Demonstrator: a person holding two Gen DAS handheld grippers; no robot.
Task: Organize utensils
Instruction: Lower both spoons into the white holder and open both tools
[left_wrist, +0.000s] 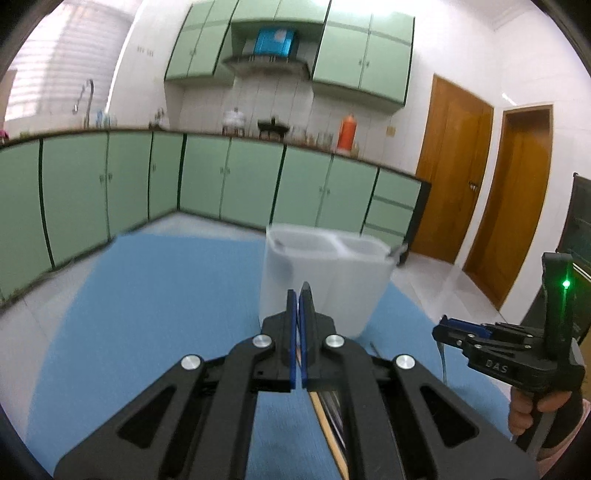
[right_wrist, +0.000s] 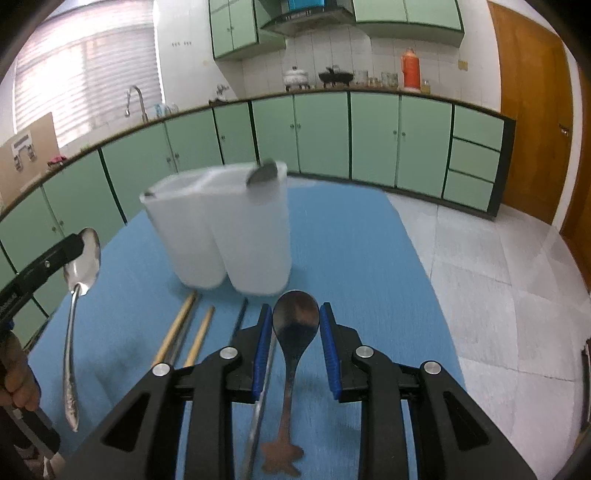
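I see a blue table cover (right_wrist: 351, 240) spread over the work surface, with pale floor tiles (right_wrist: 498, 266) beyond it. Green base cabinets (right_wrist: 373, 136) curve around the room under a dark counter edge. On the counter stand an orange thermos (right_wrist: 411, 68), a white lidded pot (right_wrist: 295, 77) and a dark pan (right_wrist: 334, 78). A curved tap (right_wrist: 136, 98) rises near the shuttered window (right_wrist: 85, 70). Green wall cabinets (left_wrist: 364, 59) flank a range hood (left_wrist: 266, 61), and wooden doors (left_wrist: 454, 166) close the right side.
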